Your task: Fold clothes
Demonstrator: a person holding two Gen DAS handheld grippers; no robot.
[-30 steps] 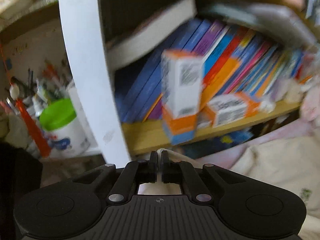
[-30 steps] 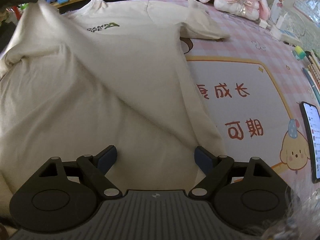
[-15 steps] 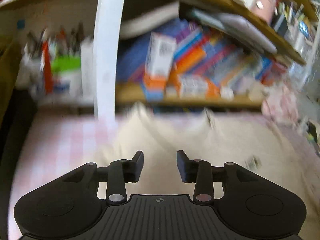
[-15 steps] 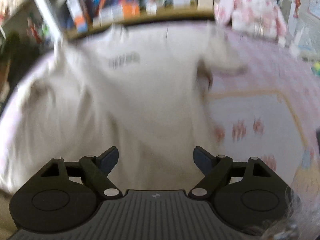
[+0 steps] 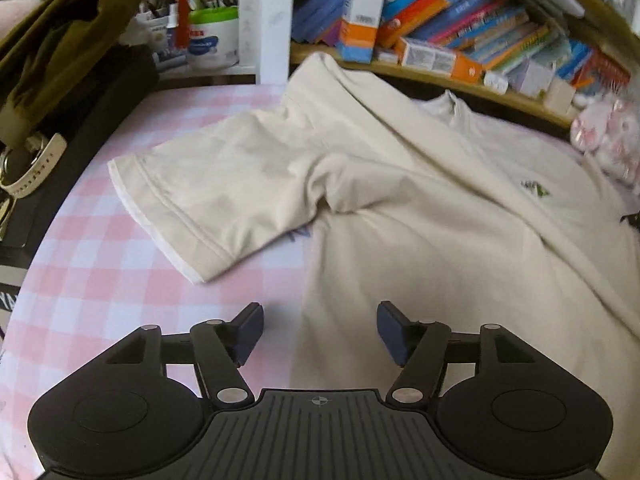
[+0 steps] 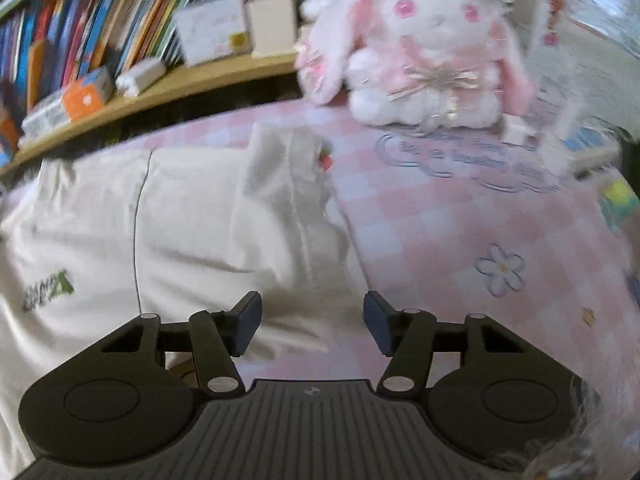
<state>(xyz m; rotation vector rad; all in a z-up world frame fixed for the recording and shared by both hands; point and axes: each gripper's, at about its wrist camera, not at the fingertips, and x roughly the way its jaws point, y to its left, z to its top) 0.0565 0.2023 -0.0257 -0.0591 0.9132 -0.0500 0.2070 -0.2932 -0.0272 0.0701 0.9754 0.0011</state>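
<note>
On the pink checked worktop (image 5: pixel 100 280) the cream T-shirt (image 5: pixel 400 220) lies spread, unfolded; left gripper (image 5: pixel 319 330) is opening, empty, right gripper (image 6: pixel 312 322) closing on nothing. Next: pinch a sleeve (image 5: pixel 192 196), fold inward

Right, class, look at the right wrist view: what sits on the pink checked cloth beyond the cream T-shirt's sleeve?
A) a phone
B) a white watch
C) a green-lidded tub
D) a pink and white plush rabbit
D: a pink and white plush rabbit sits on the pink checked cloth, beyond the cream T-shirt.
</note>
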